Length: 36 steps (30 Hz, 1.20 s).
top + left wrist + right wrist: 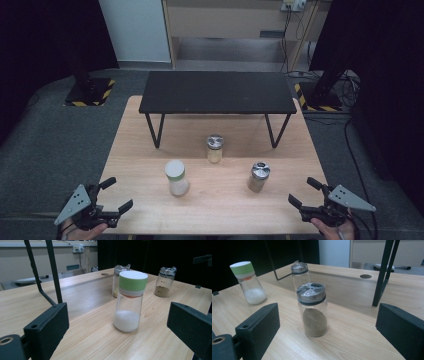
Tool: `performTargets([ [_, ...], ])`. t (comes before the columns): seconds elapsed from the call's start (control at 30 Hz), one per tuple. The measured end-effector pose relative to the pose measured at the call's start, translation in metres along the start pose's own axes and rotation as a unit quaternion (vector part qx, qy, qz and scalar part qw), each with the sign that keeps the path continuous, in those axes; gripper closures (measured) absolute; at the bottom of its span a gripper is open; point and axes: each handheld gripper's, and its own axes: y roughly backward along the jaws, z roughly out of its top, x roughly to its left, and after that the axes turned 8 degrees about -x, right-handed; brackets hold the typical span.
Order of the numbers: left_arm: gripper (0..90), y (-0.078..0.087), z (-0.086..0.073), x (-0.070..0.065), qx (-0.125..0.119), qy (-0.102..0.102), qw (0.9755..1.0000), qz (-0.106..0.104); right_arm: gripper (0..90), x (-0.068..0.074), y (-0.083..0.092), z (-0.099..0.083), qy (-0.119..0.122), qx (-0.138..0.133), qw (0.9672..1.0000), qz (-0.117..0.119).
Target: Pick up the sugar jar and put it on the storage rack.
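Green-capped shaker (128,301), white grains inside

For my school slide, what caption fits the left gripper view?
Open left gripper faces a green-capped salt shaker on the wooden table.

A lab or recording room rather than a home. Black curtains (45,35) hang at ten and two o'clock, stand bases with hazard-striped tape (90,92) sit on grey carpet, and cables (345,80) trail near a wall socket (292,5) at one o'clock.
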Motion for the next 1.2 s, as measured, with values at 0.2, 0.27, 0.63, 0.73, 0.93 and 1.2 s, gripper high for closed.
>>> performTargets([
  [0.2, 2.5, -0.0030, 0.0003, 0.0006, 0.003, 0.001, 1.0000, -0.002, 5.5, -0.0015, 0.0014, -0.0015, -0.010, -0.001, 0.9999, -0.008],
  [0.27, 2.5, -0.0023, -0.0005, 0.0015, -0.001, 0.006, 1.0000, -0.003, 5.4, -0.0030, 0.0018, -0.0024, -0.012, -0.001, 0.9999, -0.005],
  [0.63, 2.3, -0.0011, -0.0012, 0.0021, -0.004, 0.005, 0.9999, -0.008, 5.0, 0.0004, 0.0006, 0.0013, 0.000, 0.005, 1.0000, 0.001],
  [0.73, 2.3, -0.0012, -0.0010, 0.0019, -0.004, 0.005, 0.9999, -0.008, 5.0, 0.0022, 0.0006, 0.0026, 0.005, 0.008, 1.0000, -0.001],
  [0.93, 2.0, -0.0029, 0.0009, 0.0009, 0.002, 0.000, 0.9999, -0.012, 4.9, 0.0004, 0.0008, 0.0020, -0.001, 0.009, 1.0000, 0.001],
  [1.2, 2.1, -0.0021, 0.0021, -0.0017, 0.002, -0.008, 0.9999, -0.007, 4.9, 0.0005, 0.0017, 0.0022, -0.002, 0.008, 1.0000, 0.001],
])
